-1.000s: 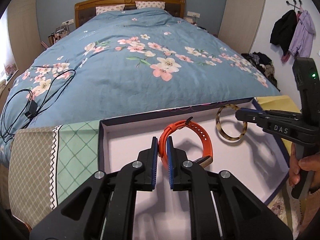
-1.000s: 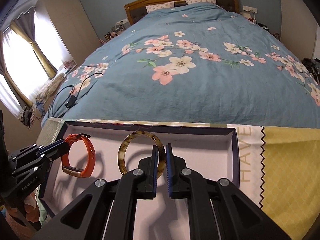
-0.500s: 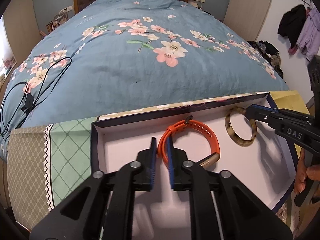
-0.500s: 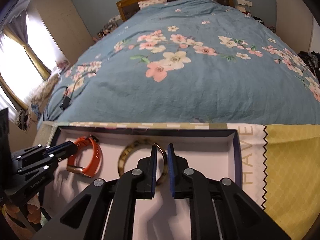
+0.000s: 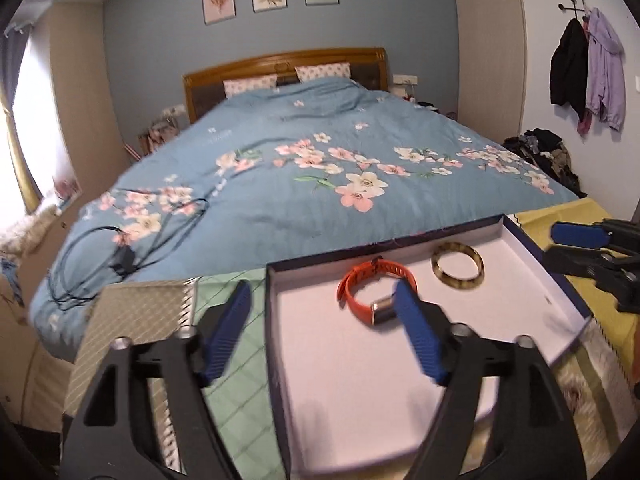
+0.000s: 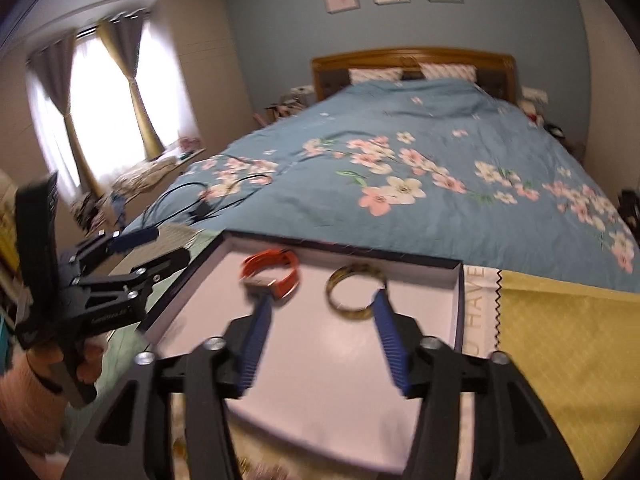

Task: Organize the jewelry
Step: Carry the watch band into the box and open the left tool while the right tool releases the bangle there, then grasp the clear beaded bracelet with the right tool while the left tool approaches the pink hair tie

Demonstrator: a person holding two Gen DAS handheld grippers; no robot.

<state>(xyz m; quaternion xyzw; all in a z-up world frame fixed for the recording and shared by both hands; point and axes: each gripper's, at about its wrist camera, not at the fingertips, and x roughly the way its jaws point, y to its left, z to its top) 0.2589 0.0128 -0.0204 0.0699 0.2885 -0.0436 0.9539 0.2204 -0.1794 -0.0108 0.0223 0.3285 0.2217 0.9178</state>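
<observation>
Blue floral bed (image 5: 320,184) carries the open box tray (image 5: 360,420) at its foot edge. Orange band (image 5: 374,292) and tortoiseshell bangle (image 5: 458,266) lie side by side near the tray's far wall. Your left claw (image 5: 322,332) and right claw (image 6: 320,340) have just been opening; both are wide, empty. Release step looks done; next, fetch another piece.

I see an orange wristband (image 5: 376,280) with a silver clasp and a mottled amber-and-brown bangle (image 5: 457,266) in a white tray (image 5: 360,380) edged navy. My grippers' pads (image 5: 418,336) are blue on black frames. The bedspread (image 5: 320,176) is blue with pink and white blossoms; the cloth (image 6: 560,344) is yellow.
</observation>
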